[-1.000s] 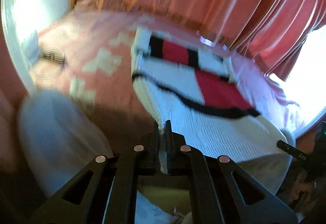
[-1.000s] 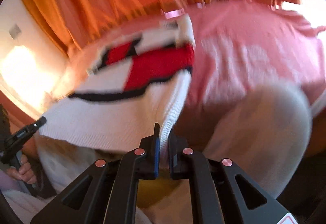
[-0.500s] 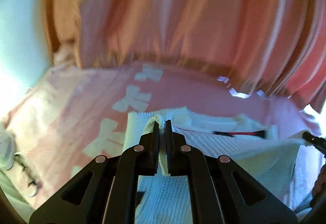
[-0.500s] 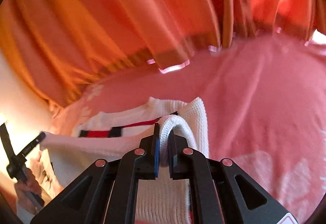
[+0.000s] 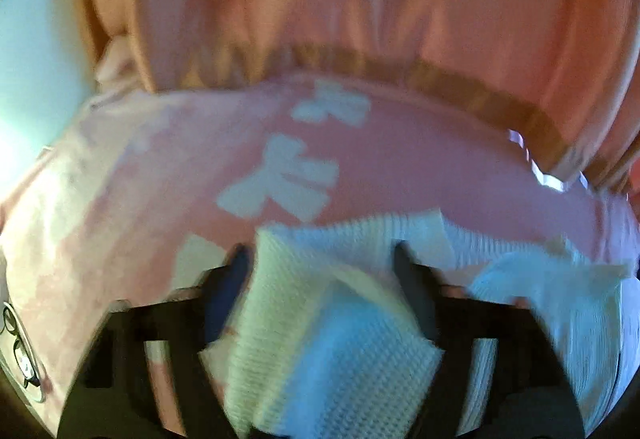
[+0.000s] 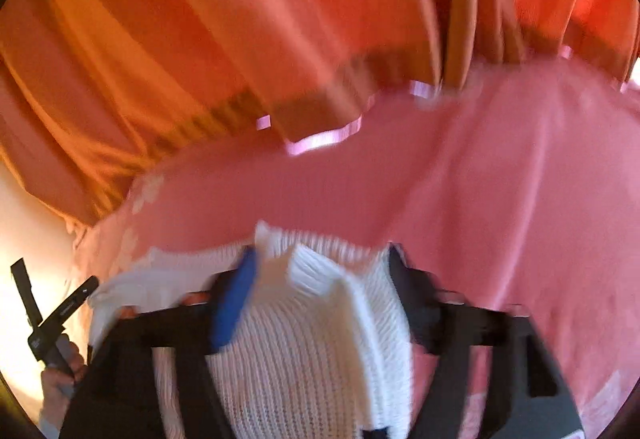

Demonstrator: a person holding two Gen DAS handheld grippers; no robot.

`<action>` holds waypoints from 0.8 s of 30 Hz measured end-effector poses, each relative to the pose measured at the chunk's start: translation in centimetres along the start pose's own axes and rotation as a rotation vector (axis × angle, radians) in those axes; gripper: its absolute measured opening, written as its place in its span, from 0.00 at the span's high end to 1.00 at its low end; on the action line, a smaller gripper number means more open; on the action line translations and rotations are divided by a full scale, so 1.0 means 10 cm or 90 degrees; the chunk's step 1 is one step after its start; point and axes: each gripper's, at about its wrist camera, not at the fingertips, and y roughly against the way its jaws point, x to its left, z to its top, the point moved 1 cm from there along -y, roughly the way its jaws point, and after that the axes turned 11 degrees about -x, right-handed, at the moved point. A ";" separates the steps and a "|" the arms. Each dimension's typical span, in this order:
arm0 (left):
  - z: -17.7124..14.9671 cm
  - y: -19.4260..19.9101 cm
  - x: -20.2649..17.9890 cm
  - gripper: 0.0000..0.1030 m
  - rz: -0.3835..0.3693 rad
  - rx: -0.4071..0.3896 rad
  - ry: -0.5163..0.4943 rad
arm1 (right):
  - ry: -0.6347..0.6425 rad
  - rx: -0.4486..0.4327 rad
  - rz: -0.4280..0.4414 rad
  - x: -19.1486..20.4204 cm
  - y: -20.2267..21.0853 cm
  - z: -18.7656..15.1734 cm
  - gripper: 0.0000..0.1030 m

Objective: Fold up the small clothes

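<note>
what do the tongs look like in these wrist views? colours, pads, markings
Left tongs: black angular frame with cut-outs, dark fingers; blurred. Right tongs: same black frame, one finger with a blue pad, the other black. Small round pinkish studs on the frame. No cables or sleeves visible.

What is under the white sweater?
The white sweater lies folded on a pink blanket with pale bow shapes. Its own bottom layers are covered by the top flap, so the red and black stripes are hidden, apart from a small black bit.
</note>
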 end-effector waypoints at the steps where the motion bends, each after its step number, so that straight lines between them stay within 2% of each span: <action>1: 0.04 0.05 0.04 0.25 -0.005 -0.013 0.001 | 0.016 -0.010 -0.008 0.00 0.06 0.02 0.32; 2: 0.08 0.08 0.07 0.25 -0.014 -0.020 0.002 | 0.027 -0.010 -0.016 -0.02 0.07 0.03 0.32; 4: 0.12 0.15 0.14 0.17 -0.033 -0.028 0.011 | 0.040 0.011 -0.017 -0.06 0.06 -0.04 0.32; 5: 0.12 0.16 0.16 0.17 -0.047 -0.025 0.016 | 0.042 0.040 -0.009 -0.09 0.01 -0.12 0.32; 8: 0.05 0.15 0.15 0.17 -0.090 0.011 0.000 | 0.061 0.103 0.006 -0.06 -0.13 -0.36 0.34; 10: -0.06 0.10 0.06 0.17 -0.091 0.042 -0.040 | 0.076 0.122 0.011 -0.02 -0.19 -0.47 0.34; 13: -0.19 0.00 -0.05 0.19 -0.081 0.067 -0.076 | 0.106 0.146 0.004 0.05 -0.31 -0.60 0.45; 14: -0.22 -0.04 -0.08 0.24 -0.084 0.075 -0.079 | 0.107 0.152 0.001 0.06 -0.35 -0.62 0.56; 15: -0.23 -0.08 -0.10 0.43 -0.094 0.086 -0.078 | 0.104 0.159 0.000 0.06 -0.39 -0.63 0.73; 16: -0.24 -0.11 -0.13 0.66 -0.107 0.102 -0.073 | 0.100 0.164 0.004 0.06 -0.41 -0.63 0.87; 17: -0.24 -0.12 -0.14 0.77 -0.108 0.111 -0.066 | 0.088 0.162 0.007 0.06 -0.40 -0.61 0.92; 18: -0.22 -0.11 -0.13 0.94 -0.110 0.110 -0.054 | 0.079 0.149 0.011 0.07 -0.37 -0.56 0.93; 21: -0.04 0.03 -0.05 0.93 -0.110 0.059 -0.012 | 0.045 0.056 0.061 0.13 -0.01 -0.26 0.93; 22: 0.01 0.05 -0.01 0.94 -0.104 0.051 -0.004 | 0.049 0.031 0.051 0.11 0.05 -0.19 0.93; 24: -0.01 -0.05 0.07 0.94 -0.054 0.062 -0.010 | 0.052 0.052 0.003 -0.02 -0.08 -0.21 0.93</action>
